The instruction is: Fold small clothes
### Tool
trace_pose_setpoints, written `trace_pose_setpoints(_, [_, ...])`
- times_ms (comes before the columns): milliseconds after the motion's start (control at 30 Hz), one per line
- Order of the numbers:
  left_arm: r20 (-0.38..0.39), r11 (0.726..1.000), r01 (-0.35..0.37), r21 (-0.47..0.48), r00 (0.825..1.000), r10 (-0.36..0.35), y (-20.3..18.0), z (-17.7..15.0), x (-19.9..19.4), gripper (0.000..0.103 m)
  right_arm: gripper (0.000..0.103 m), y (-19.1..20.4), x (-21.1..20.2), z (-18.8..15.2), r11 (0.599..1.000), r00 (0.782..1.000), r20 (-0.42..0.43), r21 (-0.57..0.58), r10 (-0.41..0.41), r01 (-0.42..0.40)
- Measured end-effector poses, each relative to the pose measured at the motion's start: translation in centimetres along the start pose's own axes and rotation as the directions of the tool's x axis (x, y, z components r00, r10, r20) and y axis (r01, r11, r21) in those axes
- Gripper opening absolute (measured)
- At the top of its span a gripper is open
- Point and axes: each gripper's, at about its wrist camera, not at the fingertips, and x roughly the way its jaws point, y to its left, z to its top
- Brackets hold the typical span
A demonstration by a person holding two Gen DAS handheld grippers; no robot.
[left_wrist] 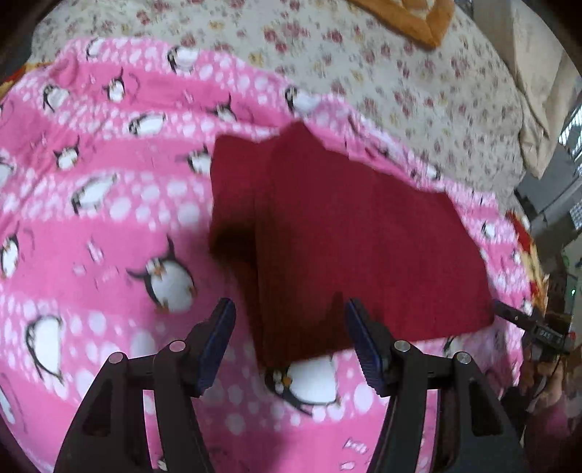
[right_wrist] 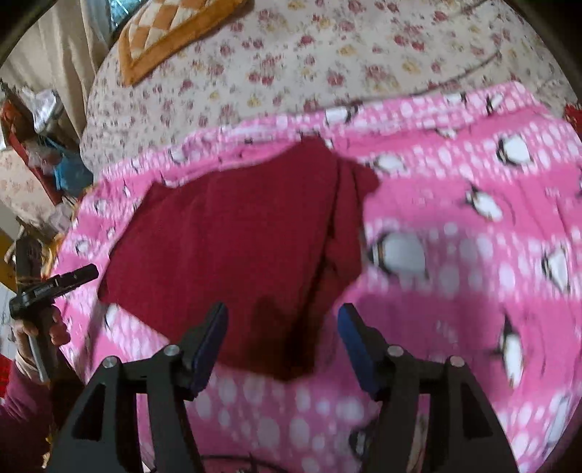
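A dark red cloth [left_wrist: 363, 236], folded with a narrower flap along its left side, lies flat on a pink penguin-print blanket [left_wrist: 109, 225]. My left gripper [left_wrist: 289, 309] hovers open over the cloth's near left corner, its blue pads apart and pressing nothing. In the right wrist view the same red cloth [right_wrist: 236, 236] lies on the blanket [right_wrist: 454, 291], with its folded flap on the right. My right gripper [right_wrist: 282, 313] stands open above the cloth's near edge. Each view also catches the opposite gripper at its side: the right gripper [left_wrist: 509, 313] and the left gripper [right_wrist: 85, 274], each held in a hand.
Beyond the blanket stretches a floral bedsheet [left_wrist: 400, 72] with an orange checked cushion [right_wrist: 171, 32] at the far edge. A beige curtain [left_wrist: 538, 91] hangs at the bedside. Cluttered items [right_wrist: 47, 152] sit off the bed's left side.
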Motion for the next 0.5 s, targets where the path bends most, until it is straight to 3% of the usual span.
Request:
trace_pose_setpoints(67, [-0.016,1.000,0.008,0.009,1.000,-0.008,-0.2,-0.5,0.7,0.034,0.066,0.1,0.6,-0.8,1.000,1.000,-0.017,-0.001,0.016,-0.016])
trace_pose_setpoints(100, [-0.020,1.000,0.018,0.015,1.000,-0.017,-0.2,-0.6,1.0,0.021,0.065,0.3,1.0,-1.0,1.000,1.000,-0.016,-0.013,0.023,-0.024])
trace_pose_setpoints(133, [-0.017,1.000,0.003,0.020,1.000,-0.002,-0.3,-0.8,1.0,0.013,0.057,0.6,1.4,-1.2,0.999,1.000,-0.020,-0.039,0.011,-0.011])
trace_pose_setpoints(167, [-0.013,1.000,-0.004,0.018,1.000,0.004,-0.3,-0.8,0.9,0.007,0.033,1.0,1.7,-1.1,0.998,0.999,-0.025,-0.064,-0.020,0.018])
trace_pose_setpoints(200, [-0.006,1.000,-0.003,0.003,1.000,0.003,-0.1,-0.7,0.5,0.000,0.024,1.4,1.7,-1.1,0.995,0.998,-0.023,-0.090,-0.054,0.052])
trace_pose_setpoints(333, [0.034,1.000,-0.003,-0.017,0.999,0.004,0.6,-1.1,-1.3,0.000,0.015,1.4,-1.3,-0.7,0.993,0.999,0.019,-0.114,-0.037,0.038])
trace_pose_setpoints(367, [0.030,1.000,-0.013,-0.025,0.999,0.014,0.7,-1.4,-1.1,0.000,0.008,1.3,-2.0,-0.8,0.992,0.999,0.029,-0.119,-0.039,0.043])
trace_pose_setpoints(500, [0.019,0.997,-0.054,-0.047,0.998,0.055,0.5,-1.9,-0.2,0.000,0.007,-0.3,-0.2,-1.9,0.995,0.996,-0.053,-0.074,-0.068,0.064])
